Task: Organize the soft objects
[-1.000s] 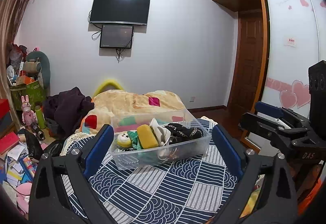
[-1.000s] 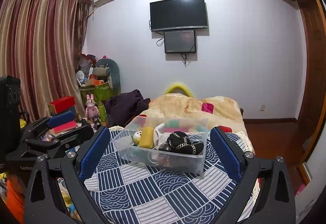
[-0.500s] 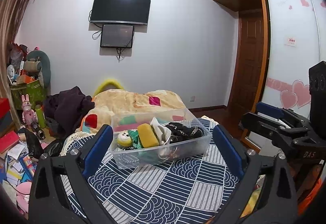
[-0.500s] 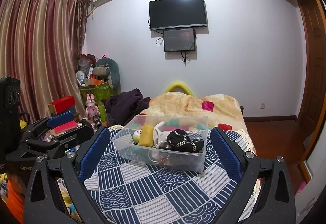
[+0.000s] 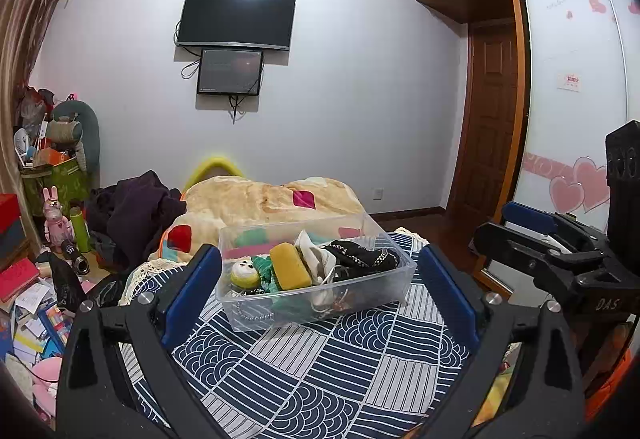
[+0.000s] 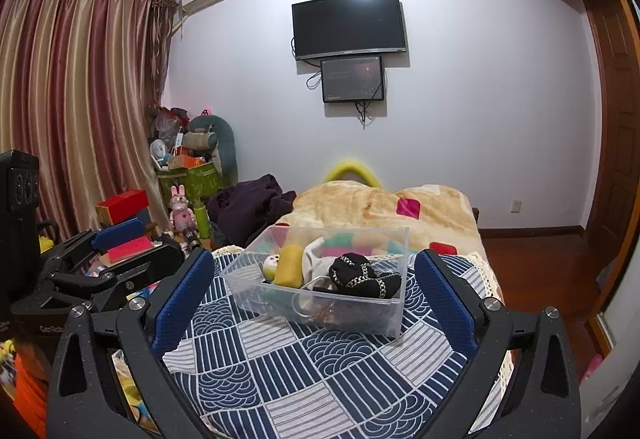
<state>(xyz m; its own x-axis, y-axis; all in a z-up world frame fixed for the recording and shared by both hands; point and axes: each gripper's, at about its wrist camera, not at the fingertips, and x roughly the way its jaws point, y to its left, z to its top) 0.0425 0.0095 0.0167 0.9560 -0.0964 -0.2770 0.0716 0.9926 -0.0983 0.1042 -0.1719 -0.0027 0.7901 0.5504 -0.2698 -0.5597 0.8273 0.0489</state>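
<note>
Both grippers held above the near end of a bed, facing the far wall. Left gripper (image 5: 320,291): jaws spread wide, blue pads either side of the view, nothing between them. Right gripper (image 6: 316,295): likewise spread wide, empty. Neither touches anything.

Clear plastic bin (image 5: 384,281) sits on the blue-and-white patterned bedspread (image 5: 320,367), centred between the pads in both views and beyond the fingertips. From the right wrist the same bin (image 6: 394,309) shows its near right corner turned toward the camera.

Contents, left to right in the left wrist view:
- small round yellow-and-white plush ball (image 5: 245,273) at the left end
- green knitted fabric (image 5: 266,271) just beside it
- yellow sponge block (image 5: 290,266), tilted, leaning on the pile
- white cloth (image 5: 318,259), bunched near the middle
- black fabric with pale chain-pattern trim (image 5: 362,257) filling the right half

A beaded strand lies at the bin's near left bottom; other small things under the pile too jumbled to tell.

Beyond the bin: beige blanket (image 5: 260,199) with pink and red patches, heaped on the far part of the bed. Dark purple garment (image 5: 136,211) piled to its left. Wall-mounted television (image 5: 237,18) on the far wall, smaller screen (image 5: 230,72) just under it. Striped curtains (image 6: 72,95) far left in the right wrist view; wooden door (image 5: 490,119) at right in the left wrist view. Floor at left cluttered with books and toys.
</note>
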